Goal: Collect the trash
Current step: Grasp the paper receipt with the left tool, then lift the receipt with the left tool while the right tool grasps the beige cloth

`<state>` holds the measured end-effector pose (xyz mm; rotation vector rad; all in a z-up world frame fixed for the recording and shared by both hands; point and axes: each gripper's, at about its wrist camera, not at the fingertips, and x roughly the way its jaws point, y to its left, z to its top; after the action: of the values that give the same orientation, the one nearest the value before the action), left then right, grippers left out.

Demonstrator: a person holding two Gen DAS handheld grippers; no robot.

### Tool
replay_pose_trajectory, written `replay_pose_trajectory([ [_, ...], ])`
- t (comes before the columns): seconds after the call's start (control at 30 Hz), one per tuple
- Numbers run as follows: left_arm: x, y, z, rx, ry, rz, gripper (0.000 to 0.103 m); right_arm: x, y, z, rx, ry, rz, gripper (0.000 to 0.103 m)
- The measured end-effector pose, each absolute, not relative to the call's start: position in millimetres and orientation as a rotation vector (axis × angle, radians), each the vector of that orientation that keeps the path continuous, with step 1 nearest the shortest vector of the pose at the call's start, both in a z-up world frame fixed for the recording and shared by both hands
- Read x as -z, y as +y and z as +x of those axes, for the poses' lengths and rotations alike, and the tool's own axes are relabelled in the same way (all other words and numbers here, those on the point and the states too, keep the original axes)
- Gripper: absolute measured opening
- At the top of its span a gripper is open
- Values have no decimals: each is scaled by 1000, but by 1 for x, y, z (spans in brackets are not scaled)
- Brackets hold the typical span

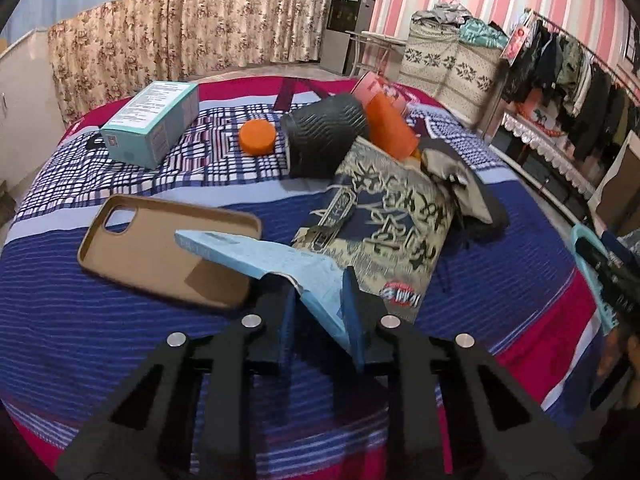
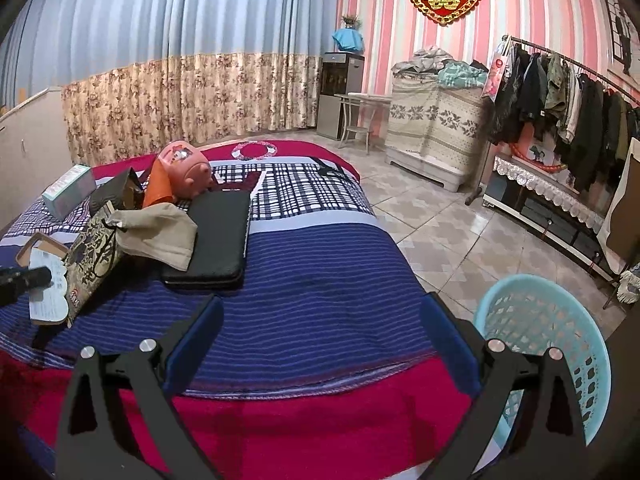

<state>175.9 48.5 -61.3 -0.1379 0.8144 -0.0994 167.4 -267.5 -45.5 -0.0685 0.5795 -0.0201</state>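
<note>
Left tool (image 1: 320, 300) clamped on blue carton (image 1: 280, 264); right tool (image 2: 320, 328) wide, unladen, over bed edge (image 2: 320, 400).

A bed (image 1: 120, 300) with a striped blue, red and checked cover carries a tan phone case (image 1: 160, 252), a teal box (image 1: 154, 128), an orange lid (image 1: 258, 137), a patterned paper bag (image 1: 384, 216), and a black flat case (image 2: 218, 236).
</note>
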Motion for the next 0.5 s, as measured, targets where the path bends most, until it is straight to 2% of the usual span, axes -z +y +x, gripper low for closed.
replay_pose_trajectory([
  [0.1, 58, 44, 177, 96, 803, -114, 12, 46, -267, 167, 18, 581, -68, 97],
  [0.27, 47, 42, 166, 80, 759, -42, 7, 44, -264, 166, 7, 581, -71, 97],
  [0.5, 24, 62, 145, 37, 668, 38, 6, 45, -247, 174, -37, 586, -69, 97],
])
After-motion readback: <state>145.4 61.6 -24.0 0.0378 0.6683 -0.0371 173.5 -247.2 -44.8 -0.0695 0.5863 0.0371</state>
